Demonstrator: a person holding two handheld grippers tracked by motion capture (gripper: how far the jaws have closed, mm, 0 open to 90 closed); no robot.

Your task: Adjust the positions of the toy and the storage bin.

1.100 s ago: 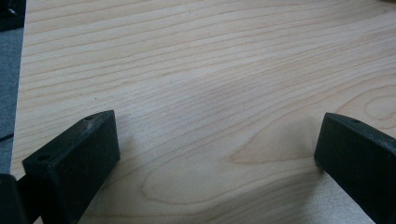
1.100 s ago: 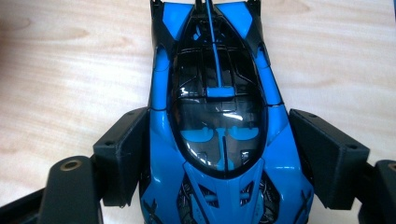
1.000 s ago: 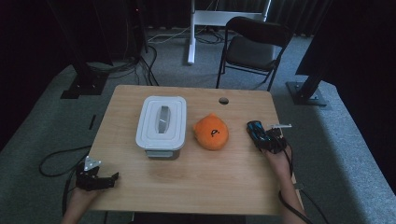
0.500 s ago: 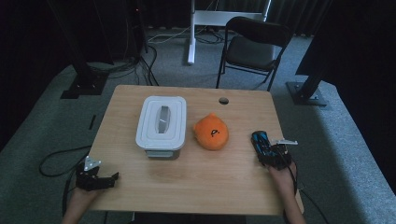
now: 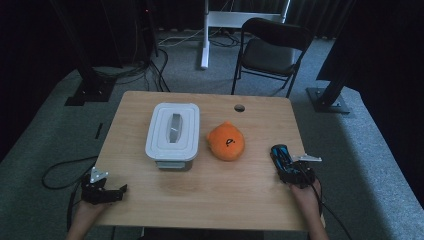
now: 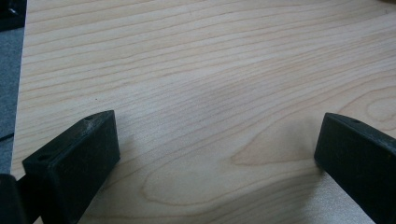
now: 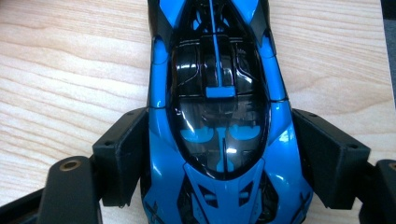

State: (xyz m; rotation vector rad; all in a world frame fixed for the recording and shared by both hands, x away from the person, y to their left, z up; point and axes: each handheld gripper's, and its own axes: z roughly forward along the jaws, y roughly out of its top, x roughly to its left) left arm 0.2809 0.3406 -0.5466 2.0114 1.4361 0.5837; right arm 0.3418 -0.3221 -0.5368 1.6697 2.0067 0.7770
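Plastic-hard and slick, the glossy blue-and-black toy car (image 7: 219,116) sits clamped at its flanks in your right tool (image 7: 224,154), while your left tool (image 6: 210,154) gapes empty over the desk (image 6: 187,70).

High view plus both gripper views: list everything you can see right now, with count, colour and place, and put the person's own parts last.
Wooden table: one, light wood, centre of the high view.
White lidded plastic container: one, white with grey base, left of table centre.
Orange round plush toy: one, orange, right of the container.
Blue and black toy sports car: one, near the table's right edge, between the right jaws.
Black folding chair: one, on the grey carpet beyond the table.
Left hand-held gripper: one, black, table's near left corner, jaws wide apart over bare wood.
Right hand-held gripper: one, black, jaws pressed on the car's sides.
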